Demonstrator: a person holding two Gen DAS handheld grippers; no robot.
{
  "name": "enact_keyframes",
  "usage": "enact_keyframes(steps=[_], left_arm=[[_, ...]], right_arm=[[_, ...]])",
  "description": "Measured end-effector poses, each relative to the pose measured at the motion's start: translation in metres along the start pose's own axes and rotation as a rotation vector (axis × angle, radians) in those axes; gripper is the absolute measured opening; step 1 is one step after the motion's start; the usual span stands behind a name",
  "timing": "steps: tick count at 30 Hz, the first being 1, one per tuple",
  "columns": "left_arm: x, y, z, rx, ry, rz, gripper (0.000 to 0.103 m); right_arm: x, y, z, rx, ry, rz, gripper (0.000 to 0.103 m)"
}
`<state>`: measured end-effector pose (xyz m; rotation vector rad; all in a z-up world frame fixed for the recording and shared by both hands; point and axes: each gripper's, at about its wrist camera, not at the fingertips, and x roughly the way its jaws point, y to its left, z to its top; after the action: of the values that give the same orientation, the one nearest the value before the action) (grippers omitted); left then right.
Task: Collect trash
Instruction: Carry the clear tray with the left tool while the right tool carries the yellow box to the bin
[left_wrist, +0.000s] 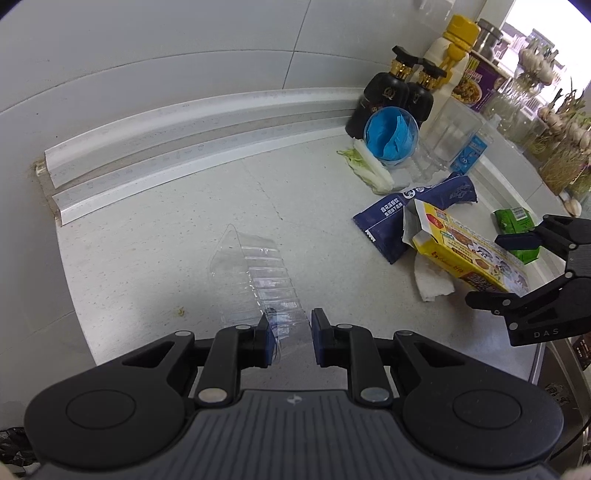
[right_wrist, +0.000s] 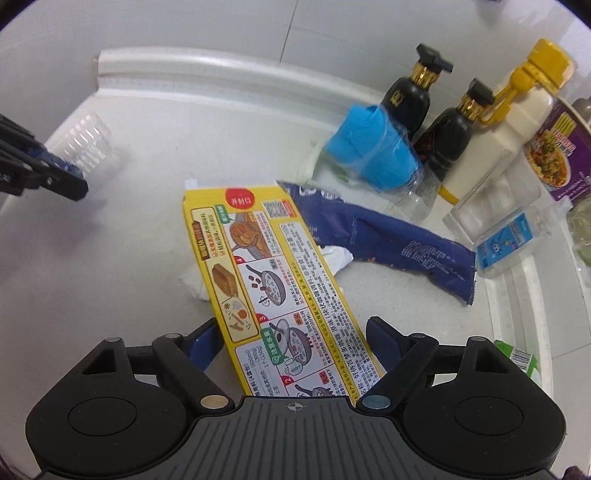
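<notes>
the left gripper (left_wrist: 290, 338) is sitting at the bottom centre of the left wrist view, its blue pads pinching the near end of a clear ribbed plastic cup (left_wrist: 255, 280) that is lying on its side on the white counter (left_wrist: 147, 236). the right gripper (right_wrist: 293, 341) is standing wide at the bottom of the right wrist view, with a yellow curry box (right_wrist: 273, 273) lying between its fingers; the left pad seems to be touching the box edge, the right one looks just clear (hard to call), so it is not clamping yet. under the box, crumpled white tissue (right_wrist: 194, 282) is peeking out, and a dark blue wrapper (right_wrist: 388, 243) is stretching toward the right. a green packet (left_wrist: 515, 229) is lying at right in the left wrist view. in the upper right, two black bottles (right_wrist: 428, 110) are standing behind a clear cup stuffed with blue paper (right_wrist: 373, 155).
</notes>
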<state>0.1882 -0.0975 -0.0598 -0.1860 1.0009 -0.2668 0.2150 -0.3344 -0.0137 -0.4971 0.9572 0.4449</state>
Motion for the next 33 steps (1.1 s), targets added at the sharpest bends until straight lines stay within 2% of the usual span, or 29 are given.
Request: enact_keyframes(steps=[12,13,14,15,18,20,25,33], left_arm=[[-0.019,0.009,-0.005,-0.011,-0.035,-0.011,0.018],[-0.020,0.010,-0.005,-0.014,-0.038,-0.011,0.018],[-0.022,0.011,-0.006,-0.016,-0.041,-0.011,0.018],[-0.024,0.012,-0.007,-0.018,-0.044,-0.011,0.018],[-0.029,0.015,-0.010,-0.032,-0.054,-0.005,0.018],[-0.032,0.018,-0.011,-0.044,-0.058,-0.004,0.018],[-0.038,0.025,-0.014,-0.066,-0.075,0.003,0.018],[-0.045,0.034,-0.018,-0.104,-0.084,0.003,0.018]], right_arm=[[-0.031,0.027,0.002,-0.011,-0.061,-0.026,0.078],[-0.033,0.030,0.002,-0.013,-0.065,-0.028,0.072],[-0.035,0.032,0.002,-0.015,-0.067,-0.028,0.042],[-0.036,0.033,0.003,-0.007,-0.060,-0.034,0.033],[-0.041,0.034,0.004,0.014,-0.070,-0.044,0.030],[-0.041,0.033,0.004,0.037,-0.066,-0.042,0.023],[-0.046,0.027,0.004,0.117,-0.075,-0.011,0.022],[-0.060,-0.010,-0.004,0.448,-0.159,0.099,0.022]])
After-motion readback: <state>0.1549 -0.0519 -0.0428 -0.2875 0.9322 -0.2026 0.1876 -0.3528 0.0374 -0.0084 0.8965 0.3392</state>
